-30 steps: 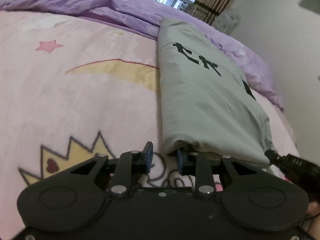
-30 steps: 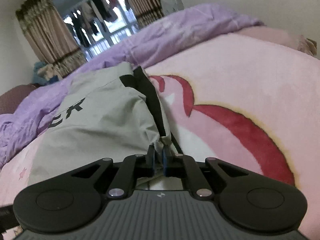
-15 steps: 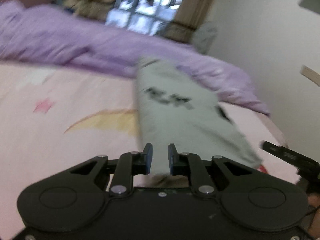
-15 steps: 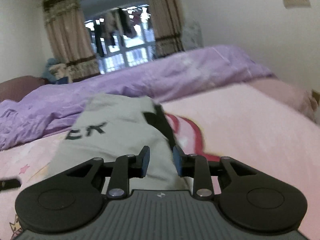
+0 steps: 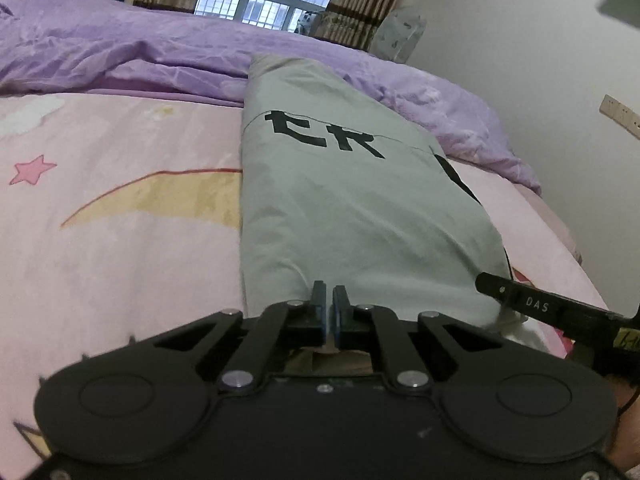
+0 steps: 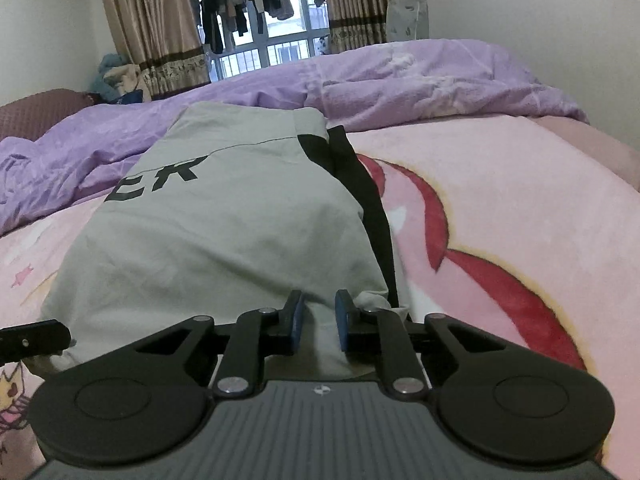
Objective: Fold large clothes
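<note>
A grey folded garment [image 5: 352, 208] with black letters and a black side stripe lies lengthwise on the pink blanket, its far end against the purple duvet. My left gripper [image 5: 330, 300] is at the garment's near edge, left of its middle. Its jaws are pinched together on the cloth, and a crease runs up from the tips. My right gripper [image 6: 320, 308] is at the same near edge of the garment [image 6: 224, 232], close to the black stripe. Its jaws are closing with grey cloth lying in the gap, and the pads stand apart. Each gripper's tip shows at the side of the other's view.
A pink printed blanket [image 5: 120, 260] covers the bed on both sides of the garment. A crumpled purple duvet [image 6: 400, 76] is heaped along the far side. Behind it are a curtained window [image 6: 256, 20] with hanging laundry, and a white wall [image 5: 540, 60] on the right.
The left jaws were open beside the hem's left corner and are now shut further along the near edge. The right jaws, shut at the stripe corner, opened and are now narrower, further left.
</note>
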A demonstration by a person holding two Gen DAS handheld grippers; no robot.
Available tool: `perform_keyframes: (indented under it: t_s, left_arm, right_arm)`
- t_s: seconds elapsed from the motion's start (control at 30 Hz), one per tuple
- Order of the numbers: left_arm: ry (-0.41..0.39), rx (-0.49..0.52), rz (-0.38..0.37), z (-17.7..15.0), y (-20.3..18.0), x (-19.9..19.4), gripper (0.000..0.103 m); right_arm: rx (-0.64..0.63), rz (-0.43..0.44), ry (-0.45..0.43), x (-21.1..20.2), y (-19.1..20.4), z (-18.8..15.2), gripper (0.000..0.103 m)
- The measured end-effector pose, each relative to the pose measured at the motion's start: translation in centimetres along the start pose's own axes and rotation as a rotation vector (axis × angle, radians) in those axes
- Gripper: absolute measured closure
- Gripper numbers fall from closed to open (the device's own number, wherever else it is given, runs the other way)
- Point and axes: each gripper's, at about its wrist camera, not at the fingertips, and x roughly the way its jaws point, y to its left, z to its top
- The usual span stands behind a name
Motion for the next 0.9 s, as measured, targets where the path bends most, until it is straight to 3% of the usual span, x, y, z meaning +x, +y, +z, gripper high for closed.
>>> perform_keyframes:
  t_s: [0.2,0.3,0.37,0.4,0.43,0.5,0.6,0.67,0.8,0.9]
  left_arm:
    - [-0.024,0.002,-0.005,-0.9,0.2,0.5,0.097]
    - [0.019,-0.006,-0.025,0.6,-0.3,-0.4,0.095]
    - [0.009,0.007,-0.025,2.4,-0.7,-1.1,0.084]
    - [-0.017,0.018,-0.011,3.2,-1.0,-1.5,0.07]
    - [-0.049,0.034,-0.002,4.2,-1.3,-1.7,0.065]
    - [-0.07,0.06,0.009,6.0,-1.6,-1.1,0.065]
    - [-0.021,0.085,0.05,7.7,-1.7,1.7,0.066]
    - [0.025,0.082,0.065,7.5,-1.5,3.3,0.067]
    - [0.009,0.155,0.122,6.0,-1.7,4.4,0.063]
    - [0.014,0.148,0.128,5.2,-0.8,5.3,0.06]
  right_arm:
    - [-0.008,0.008,0.001,-0.1,-0.1,-0.1,0.083]
    - [-0.015,0.002,0.028,-0.7,0.1,0.9,0.08]
    - [-0.009,0.014,-0.012,-1.6,0.0,2.0,0.075]
    - [-0.005,0.018,-0.033,-1.9,0.1,2.7,0.074]
    - [-0.002,0.022,-0.045,-2.0,0.1,3.5,0.074]
    - [-0.011,0.025,-0.059,-1.5,0.3,4.9,0.074]
    - [-0.043,0.022,-0.046,0.5,0.8,6.3,0.074]
    - [-0.062,0.018,-0.009,2.1,1.1,6.5,0.074]
    - [-0.119,-0.03,0.007,4.1,1.2,5.6,0.074]
    - [-0.103,-0.03,-0.001,4.7,0.8,5.2,0.074]
